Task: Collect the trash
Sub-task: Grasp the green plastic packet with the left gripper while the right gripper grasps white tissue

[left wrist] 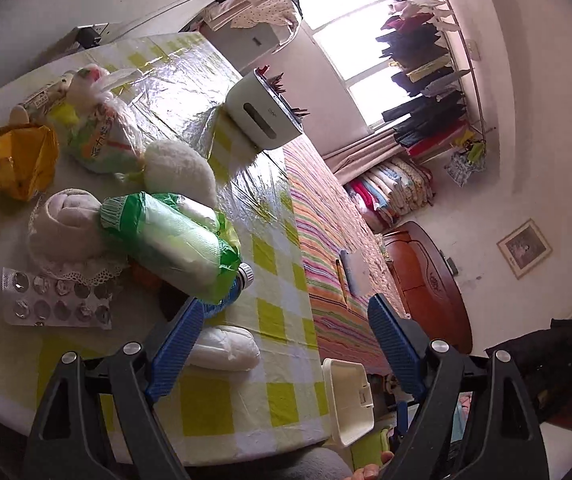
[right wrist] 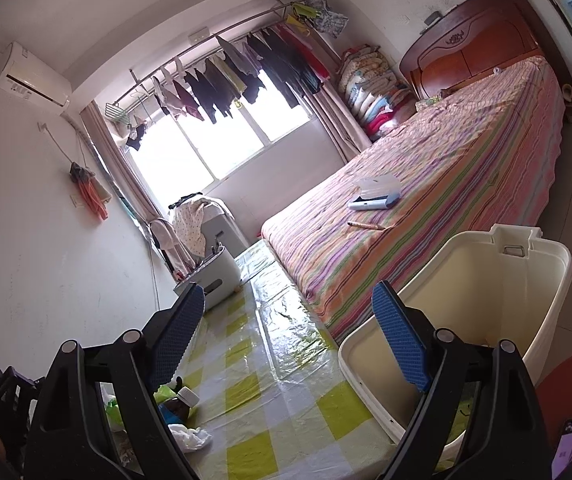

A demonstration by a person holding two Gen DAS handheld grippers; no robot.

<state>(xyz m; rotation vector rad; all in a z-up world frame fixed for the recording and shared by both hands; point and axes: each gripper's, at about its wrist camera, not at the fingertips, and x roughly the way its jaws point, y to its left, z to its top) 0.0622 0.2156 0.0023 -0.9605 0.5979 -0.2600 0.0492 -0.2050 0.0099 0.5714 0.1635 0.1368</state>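
**Trash still on the table, both claws empty**

Clutter crowds the left end of the checked table (left wrist: 278, 320), so I'll go left to right across it. At nine o'clock from the table's middle lies a crumpled yellow wrapper (left wrist: 20, 162); below it, toward seven o'clock, an empty blister pack (left wrist: 56, 300). A tied plastic bag with printed characters (left wrist: 104, 136) sits at about eleven o'clock, a rolled beige towel on a lace doily (left wrist: 66, 224) beside the blister pack, then a green-and-white plastic package (left wrist: 174, 240) at centre with a blue bottle (left wrist: 238, 284) poking out beneath it. A white wad (left wrist: 226, 346) lies just ahead of the left gripper (left wrist: 282, 332). Off the table's edge at five o'clock stands the cream bin (left wrist: 349, 396).

My reading: this is the reach-and-pick step, nothing yet collected by either claw. The left gripper's jaws stand wide apart and hold nothing; its left finger sits just beside the white wad and the bottle, though I cannot tell if it touches either. Next it would need to settle over one piece, likely that wad, and close.

The right gripper (right wrist: 289, 340) is also spread wide and empty, its right finger hanging in front of the bin's mouth (right wrist: 485, 280).
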